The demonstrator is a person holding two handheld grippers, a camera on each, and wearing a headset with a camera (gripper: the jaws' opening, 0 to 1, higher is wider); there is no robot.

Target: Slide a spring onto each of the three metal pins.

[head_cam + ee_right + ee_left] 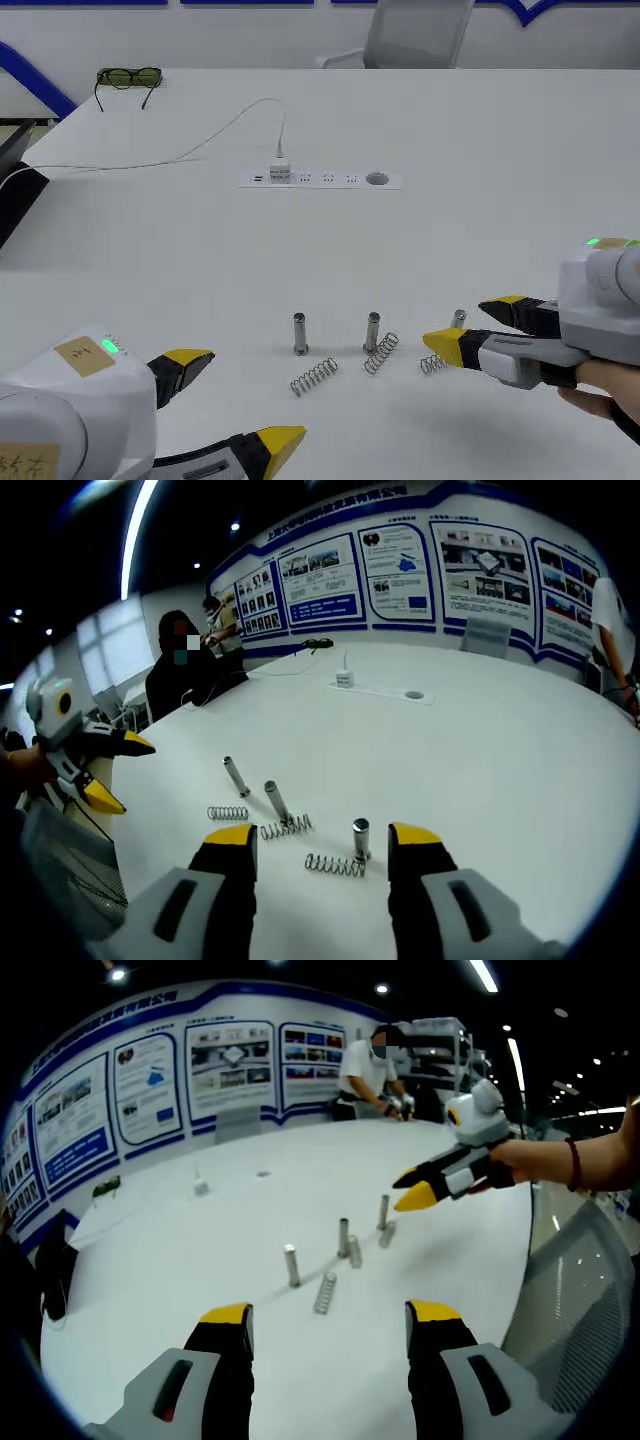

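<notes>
Three short metal pins stand upright in a row on the white table: left pin (300,333), middle pin (372,331), right pin (459,320). A loose spring lies beside each: left spring (314,376), middle spring (381,353) leaning against its pin, right spring (432,364). My right gripper (468,322) is open and empty, its yellow tips on either side of the right pin (360,838), with the spring (333,864) lying just in front. My left gripper (235,400) is open and empty, well short of the left pin (291,1264) and its spring (325,1292).
A white power strip (320,180) with a plugged charger and cable lies mid-table. Dark glasses (128,77) rest at the far left corner. A grey chair (415,30) stands behind the table. People stand beyond the table's far edges.
</notes>
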